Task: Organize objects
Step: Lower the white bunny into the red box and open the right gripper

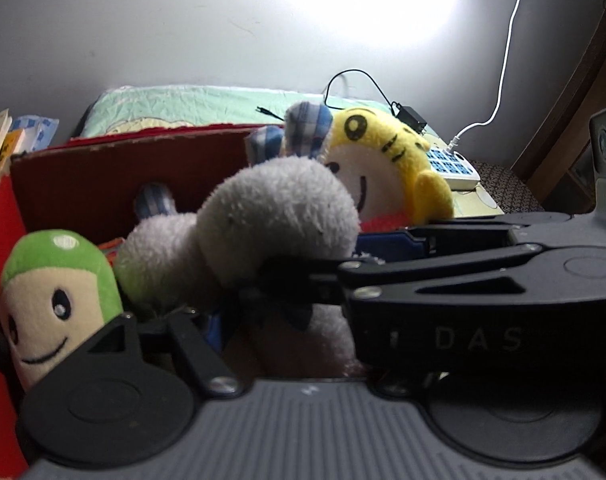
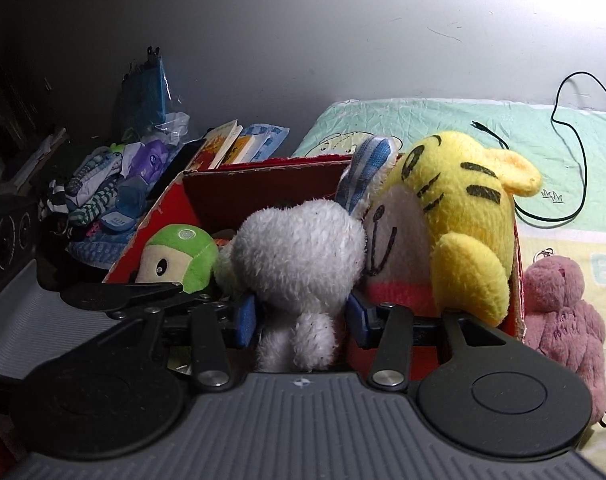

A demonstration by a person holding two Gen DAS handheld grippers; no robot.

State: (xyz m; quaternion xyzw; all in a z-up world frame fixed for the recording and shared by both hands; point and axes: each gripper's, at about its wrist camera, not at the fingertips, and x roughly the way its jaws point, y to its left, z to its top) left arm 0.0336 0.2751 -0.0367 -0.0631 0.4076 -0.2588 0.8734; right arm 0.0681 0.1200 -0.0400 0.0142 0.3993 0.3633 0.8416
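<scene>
1. The right gripper (image 2: 301, 322) straddles the white plush (image 2: 299, 256)'s lower body, blue pads beside it; whether they press I cannot tell.
2. The left gripper (image 1: 191, 312), narrowly parted, seems to pinch the same toy from the side; opposed pulls could tip it out.
3. It sits in the crowded red box (image 2: 263, 184), between green plush (image 2: 179, 254) and yellow tiger (image 2: 459, 216).
4. A pink plush (image 2: 563, 316) lies outside; clothes pile (image 2: 103, 196) beyond.

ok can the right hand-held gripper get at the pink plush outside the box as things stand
Probably not right away. The right hand-held gripper has the white plush between its pads, and the pink plush lies off to its side beyond the red box wall.
</scene>
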